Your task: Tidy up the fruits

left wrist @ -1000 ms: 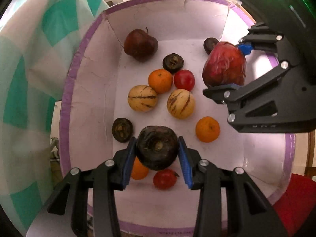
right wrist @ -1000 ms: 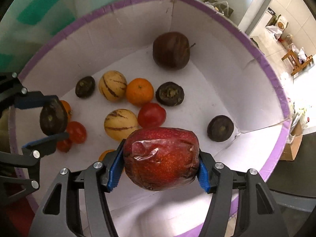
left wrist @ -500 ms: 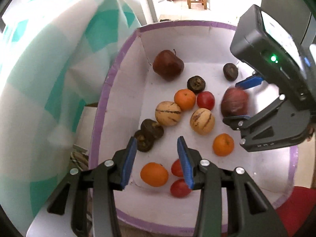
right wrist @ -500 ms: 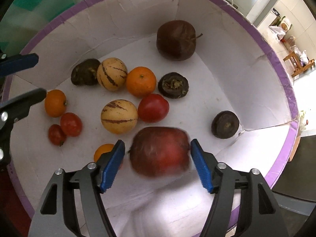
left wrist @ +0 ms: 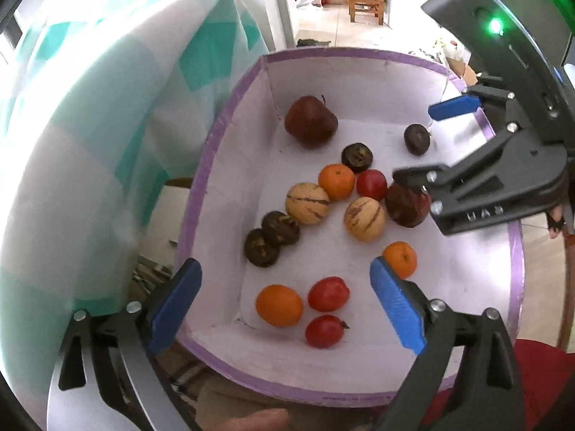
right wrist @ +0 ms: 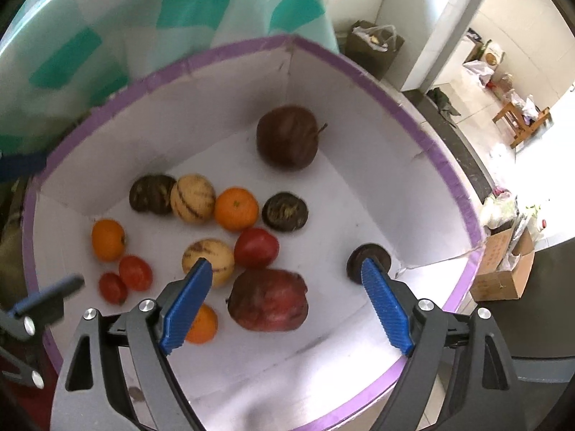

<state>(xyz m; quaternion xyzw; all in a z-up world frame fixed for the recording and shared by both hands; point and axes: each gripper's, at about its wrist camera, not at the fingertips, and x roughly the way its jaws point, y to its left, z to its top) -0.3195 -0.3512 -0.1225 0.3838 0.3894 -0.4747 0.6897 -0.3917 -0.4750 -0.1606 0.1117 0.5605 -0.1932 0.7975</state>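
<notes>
A white box with a purple rim [left wrist: 201, 194] [right wrist: 463, 194] holds several fruits. A red apple in plastic wrap [right wrist: 268, 300] [left wrist: 408, 205] lies on the box floor just ahead of my right gripper [right wrist: 287, 305], which is open and empty above it. Two dark fruits [left wrist: 271, 239] lie together near the left wall. My left gripper [left wrist: 285, 303] is open and empty above the box's near end. Oranges [left wrist: 279, 305], tomatoes [left wrist: 328, 293], two striped yellow melons [left wrist: 307, 203] and a dark red apple [left wrist: 311, 122] [right wrist: 287, 137] lie around.
A table with a teal and white checked cloth [left wrist: 90, 125] [right wrist: 107, 36] stands beside the box on the left. The right gripper's body [left wrist: 503, 186] hangs over the box's right side. A room with cardboard boxes [right wrist: 503, 273] and a wooden chair [left wrist: 366, 3] lies beyond.
Both grippers opened and pulled up and back. The left dropped its dark fruit beside another near the left wall. The right dropped the wrapped red apple onto the box floor.
</notes>
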